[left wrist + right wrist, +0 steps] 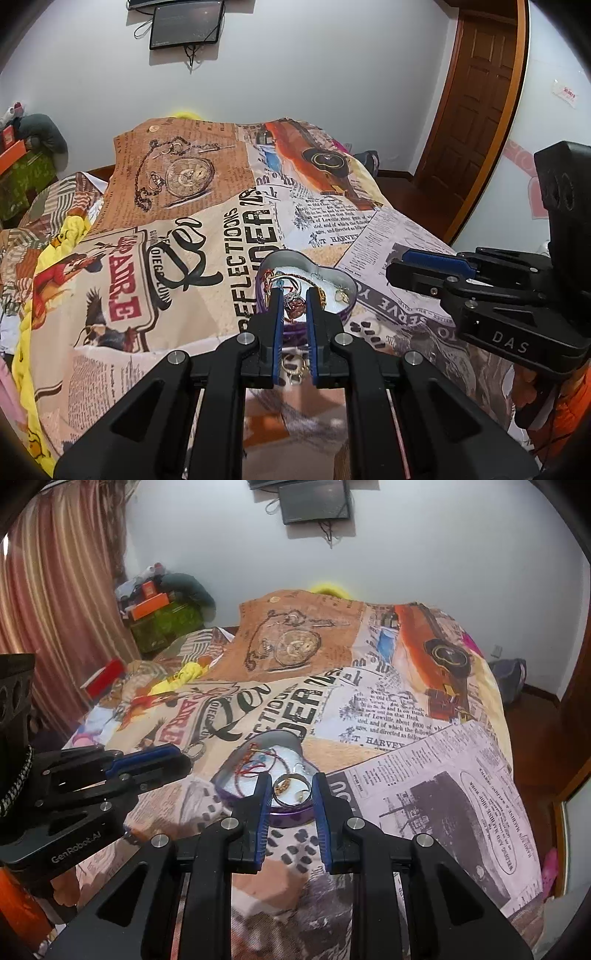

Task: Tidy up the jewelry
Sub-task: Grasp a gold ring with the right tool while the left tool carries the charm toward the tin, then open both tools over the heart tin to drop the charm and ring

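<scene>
Both views are evenly and fairly brightly lit by soft indoor light, with the white wall [332,74] shading to grey toward the corners and only faint shadows under the tin [306,291] on the bed [184,258]. The fisheye lens bends the door [476,110] and curtain [62,602] into curves and leaves black vignetting at the corners. The bed's print is sharp mid-frame, while the nearest cloth low between the tongs looks blurred, and small glints show on the tin's rim and the screws.
</scene>
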Demonstrator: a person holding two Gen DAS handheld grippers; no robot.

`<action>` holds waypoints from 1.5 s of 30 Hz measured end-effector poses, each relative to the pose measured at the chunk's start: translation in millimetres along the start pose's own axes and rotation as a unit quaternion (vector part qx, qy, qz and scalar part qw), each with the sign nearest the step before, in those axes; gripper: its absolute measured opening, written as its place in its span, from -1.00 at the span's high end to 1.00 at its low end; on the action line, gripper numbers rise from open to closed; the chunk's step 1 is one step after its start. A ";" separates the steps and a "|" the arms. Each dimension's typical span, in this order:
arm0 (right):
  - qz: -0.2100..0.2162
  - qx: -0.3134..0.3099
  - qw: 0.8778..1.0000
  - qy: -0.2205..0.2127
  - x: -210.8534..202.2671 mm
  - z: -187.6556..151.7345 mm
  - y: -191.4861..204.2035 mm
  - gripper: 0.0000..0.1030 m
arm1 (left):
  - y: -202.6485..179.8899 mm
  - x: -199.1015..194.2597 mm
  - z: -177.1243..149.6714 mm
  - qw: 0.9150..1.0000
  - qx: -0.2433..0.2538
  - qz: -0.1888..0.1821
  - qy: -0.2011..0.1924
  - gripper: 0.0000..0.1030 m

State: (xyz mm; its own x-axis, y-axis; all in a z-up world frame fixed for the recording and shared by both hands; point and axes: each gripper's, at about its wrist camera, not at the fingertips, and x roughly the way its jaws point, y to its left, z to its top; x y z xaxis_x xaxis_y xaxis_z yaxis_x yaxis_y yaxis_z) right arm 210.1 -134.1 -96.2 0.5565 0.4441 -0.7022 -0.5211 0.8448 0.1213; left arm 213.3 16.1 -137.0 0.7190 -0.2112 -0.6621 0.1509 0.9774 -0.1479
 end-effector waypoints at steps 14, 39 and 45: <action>0.006 0.002 1.000 0.020 30.6 8.4 -12.4 0.61 | -0.3 37.9 9.5 1.000 0.013 -0.006 0.018 0.80; 0.031 0.000 0.997 0.065 62.9 6.3 -9.8 0.61 | 6.4 54.6 5.3 0.999 0.009 -0.019 0.036 0.80; 0.030 -0.005 0.997 0.066 60.0 7.6 -5.8 0.61 | 6.9 41.5 8.8 1.000 0.009 -0.013 0.026 0.80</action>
State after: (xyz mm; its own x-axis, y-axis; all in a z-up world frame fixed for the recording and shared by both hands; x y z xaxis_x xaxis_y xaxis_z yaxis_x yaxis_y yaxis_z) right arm 251.4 -110.1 -133.7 0.4354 0.4499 -0.7798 -0.5577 0.8147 0.1586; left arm 250.2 14.2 -159.0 0.6791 -0.2357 -0.6951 0.1811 0.9716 -0.1525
